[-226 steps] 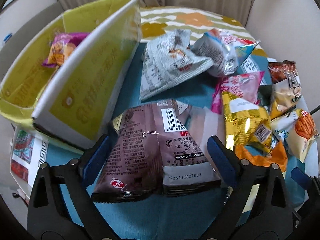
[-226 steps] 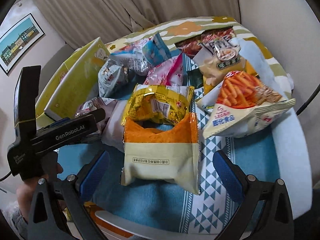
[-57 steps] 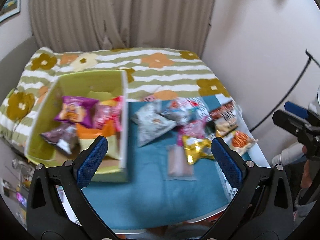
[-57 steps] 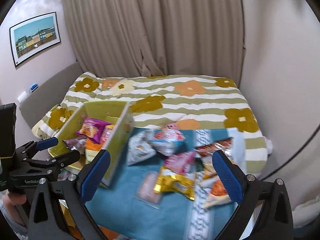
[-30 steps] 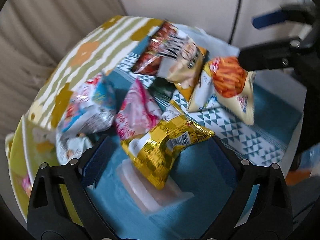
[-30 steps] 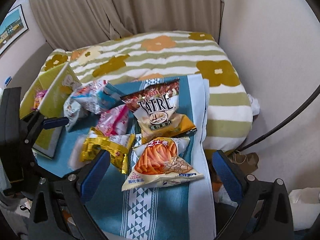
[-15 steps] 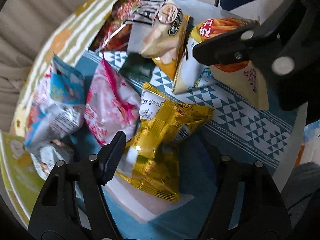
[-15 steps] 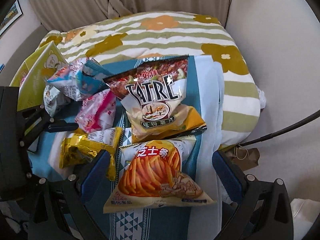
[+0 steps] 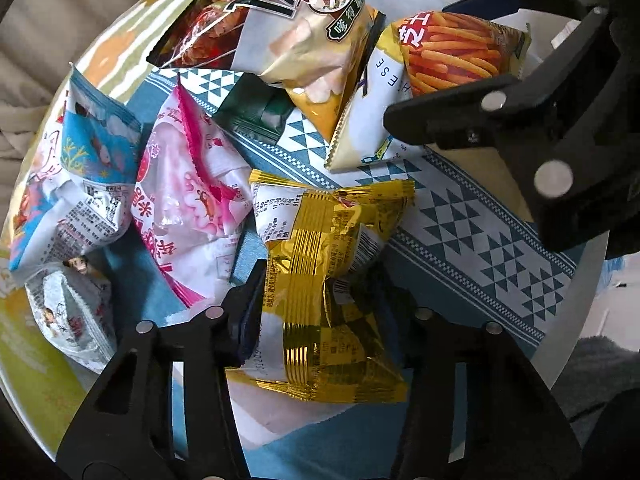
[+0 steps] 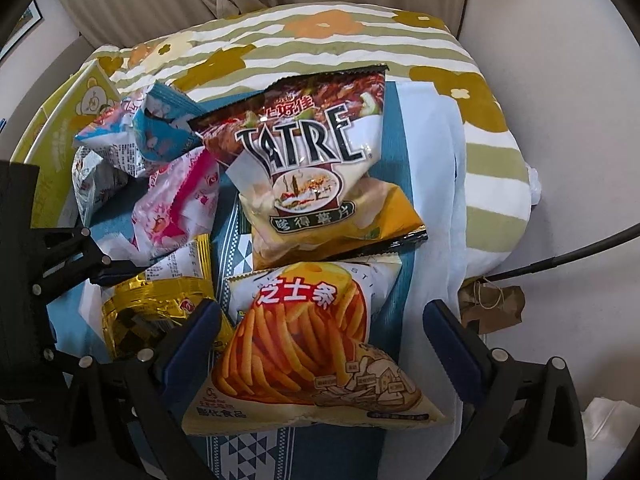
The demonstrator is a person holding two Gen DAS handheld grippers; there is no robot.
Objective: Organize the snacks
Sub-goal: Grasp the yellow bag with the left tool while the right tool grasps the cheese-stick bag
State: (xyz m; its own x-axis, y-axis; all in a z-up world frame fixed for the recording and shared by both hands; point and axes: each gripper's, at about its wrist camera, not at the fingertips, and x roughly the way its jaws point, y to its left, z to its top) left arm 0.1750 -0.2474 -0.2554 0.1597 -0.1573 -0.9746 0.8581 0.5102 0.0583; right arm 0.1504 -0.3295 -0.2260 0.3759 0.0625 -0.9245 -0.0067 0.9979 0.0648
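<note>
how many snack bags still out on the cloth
7: gold bag in left jaws, fries bag, TATRE chips, pink, blue, grey, dark green. More may hide underneath.

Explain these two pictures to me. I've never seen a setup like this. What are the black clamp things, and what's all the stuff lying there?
There is no robot here. A person holds a two-finger clamp in each hand, and each clamp carries a wide-angle camera that looks out along its fingers. That gives one picture per hand.

In the left hand's view, the left gripper has pinched a gold bag at its middle. In the right hand's view, the right gripper is open, with its fingers on either side of a fries-picture bag.

More snacks lie on the teal patterned cloth: a Tatre chip bag, a pink bag and a blue-and-white bag.
</note>
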